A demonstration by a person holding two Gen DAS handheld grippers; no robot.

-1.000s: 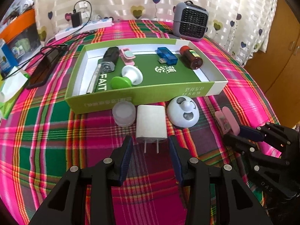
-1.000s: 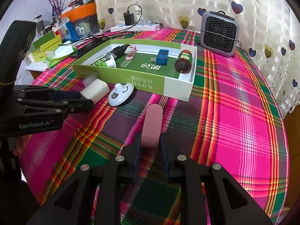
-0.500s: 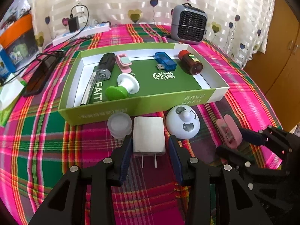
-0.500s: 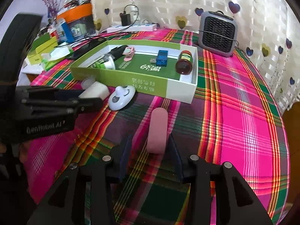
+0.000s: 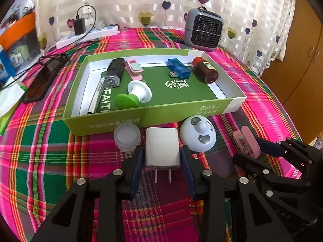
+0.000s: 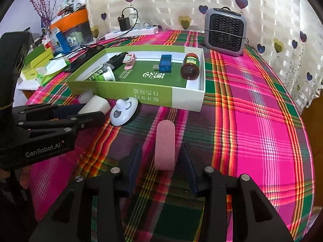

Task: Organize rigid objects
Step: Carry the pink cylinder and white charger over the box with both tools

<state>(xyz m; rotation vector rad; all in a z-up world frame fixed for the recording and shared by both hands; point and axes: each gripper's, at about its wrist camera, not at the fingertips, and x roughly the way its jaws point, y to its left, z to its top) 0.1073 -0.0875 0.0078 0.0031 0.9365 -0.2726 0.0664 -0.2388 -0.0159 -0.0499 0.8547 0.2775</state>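
Observation:
A white plug-in charger [image 5: 162,147] lies on the plaid cloth in front of the green box [image 5: 141,117]. My left gripper [image 5: 162,160] straddles it, its jaws closing with the blue pads against the charger's sides. The same gripper [image 6: 93,111] and charger [image 6: 97,103] show at the left of the right wrist view. A pink clip [image 6: 164,145] lies flat on the cloth between the fingers of my right gripper [image 6: 162,161], which is open with a gap on each side. The clip [image 5: 245,141] also shows at the right gripper [image 5: 248,151] in the left wrist view.
A white dome gadget [image 5: 197,136] and a translucent cap [image 5: 127,137] flank the charger. The box holds a brown bottle [image 5: 205,72], a blue USB stick [image 5: 178,70], another pink clip [image 5: 134,69], a black tool and a green-and-white piece. A grey heater [image 5: 203,32] stands behind.
My right gripper has opened and let go of the pink clip, which now rests on the cloth. My left fingers have come around the charger's body and narrowed onto it.

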